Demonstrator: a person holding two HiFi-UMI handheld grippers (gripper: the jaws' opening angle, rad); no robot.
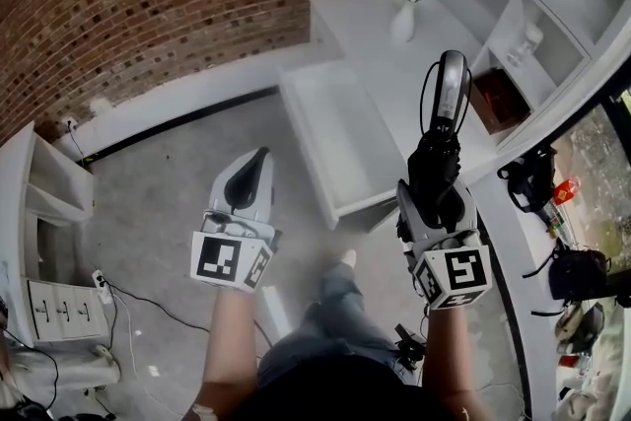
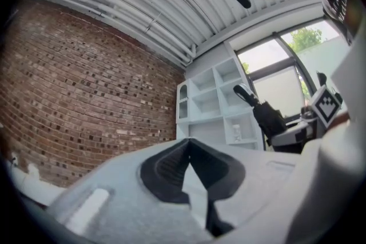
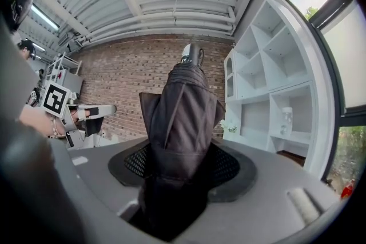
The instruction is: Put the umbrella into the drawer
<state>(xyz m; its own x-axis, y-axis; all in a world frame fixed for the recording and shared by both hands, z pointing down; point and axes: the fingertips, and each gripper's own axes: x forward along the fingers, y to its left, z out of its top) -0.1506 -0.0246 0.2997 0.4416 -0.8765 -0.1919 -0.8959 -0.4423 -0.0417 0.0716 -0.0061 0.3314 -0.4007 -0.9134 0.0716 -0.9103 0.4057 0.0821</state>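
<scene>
Holding the left gripper (image 1: 254, 165) up with nothing in it, fingers (image 2: 166, 168) shut tip to tip, likely just to keep it out of the way. Leaving the white drawer (image 1: 347, 145) pulled open in the middle, bare inside, ready for the drop. Squeezing the folded black umbrella (image 1: 441, 148) in the right gripper (image 1: 434, 197), fingers (image 3: 229, 170) closed snug on the cloth, handle pointing up, near the drawer's right side but not in it yet.
</scene>
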